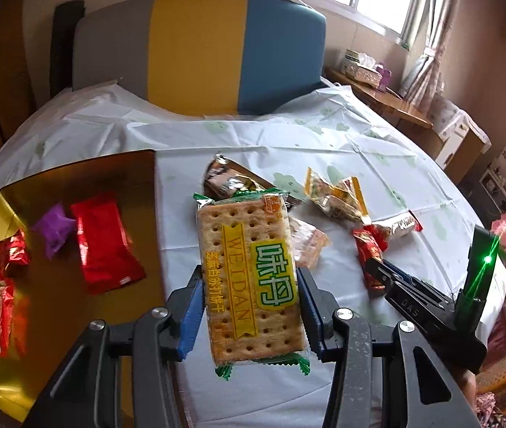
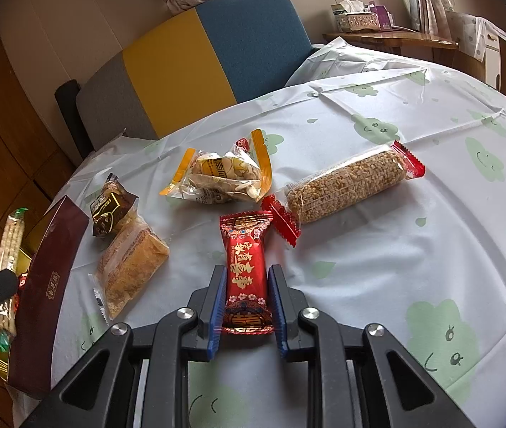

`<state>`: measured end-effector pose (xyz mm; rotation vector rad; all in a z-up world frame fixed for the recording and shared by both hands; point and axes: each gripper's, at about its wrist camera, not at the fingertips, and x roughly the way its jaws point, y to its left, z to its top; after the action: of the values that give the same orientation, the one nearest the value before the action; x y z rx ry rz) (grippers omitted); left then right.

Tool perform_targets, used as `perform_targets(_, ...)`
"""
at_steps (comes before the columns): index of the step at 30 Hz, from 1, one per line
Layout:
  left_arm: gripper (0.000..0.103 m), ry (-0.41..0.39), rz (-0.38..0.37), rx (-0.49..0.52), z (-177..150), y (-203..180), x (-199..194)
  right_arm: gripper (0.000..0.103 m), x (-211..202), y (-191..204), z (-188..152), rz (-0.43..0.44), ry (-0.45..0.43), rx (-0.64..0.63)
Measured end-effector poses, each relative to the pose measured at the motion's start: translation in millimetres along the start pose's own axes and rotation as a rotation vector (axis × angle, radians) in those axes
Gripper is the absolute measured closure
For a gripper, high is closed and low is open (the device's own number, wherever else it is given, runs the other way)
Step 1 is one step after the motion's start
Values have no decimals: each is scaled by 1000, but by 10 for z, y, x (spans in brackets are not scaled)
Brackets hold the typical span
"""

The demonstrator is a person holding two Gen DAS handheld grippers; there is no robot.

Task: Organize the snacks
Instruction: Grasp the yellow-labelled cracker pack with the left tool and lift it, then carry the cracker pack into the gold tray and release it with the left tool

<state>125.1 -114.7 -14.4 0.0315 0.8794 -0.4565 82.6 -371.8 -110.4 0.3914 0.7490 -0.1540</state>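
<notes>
Gold box (image 1: 75, 178): at 9 o'clock in the left wrist view, resting on the surface; its dark red wall (image 2: 50, 281) stands at the left edge of the right wrist view.
Box contents: red twist-wrapped candy (image 1: 5, 285), purple candy (image 1: 53, 228) and flat red packet (image 1: 105, 242), lying apart from one another.
Left claw (image 1: 249, 306): closed on the cracker pack (image 1: 249, 281), pads pressing its two long sides; pack held clear above the surface, just right of the box edge.
Brown-wrapped cake (image 2: 110, 210): on the surface at 10 o'clock in the right wrist view, touching the clear-wrapped pastry (image 2: 132, 267) below it.
Seed bag (image 2: 224, 174): orange-trimmed, at 12 o'clock, lying apart from the others.
Right claw (image 2: 247, 303): clamped on the red candy bar (image 2: 246, 271) at its lower half; whether the bar rests on the surface cannot be told.
Puffed-grain bar (image 2: 345, 182): clear wrap with red ends, at 1 o'clock, its near end just beside the red candy bar's top.
Surface (image 2: 431, 249): covered by a white cloth with green cloud prints.
Chair (image 2: 196, 60): grey, yellow and blue back, beyond the far edge.
</notes>
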Motion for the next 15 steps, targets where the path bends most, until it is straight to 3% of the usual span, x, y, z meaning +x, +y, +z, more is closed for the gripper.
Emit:
perform_targets(9,54,-25,50,-109,89,612,-156,80,0,-1,0,-3,0,-3)
perform_targets(15,54,25,120,-202,42,1212,-66,80,-1,5,1,-8,0,-7)
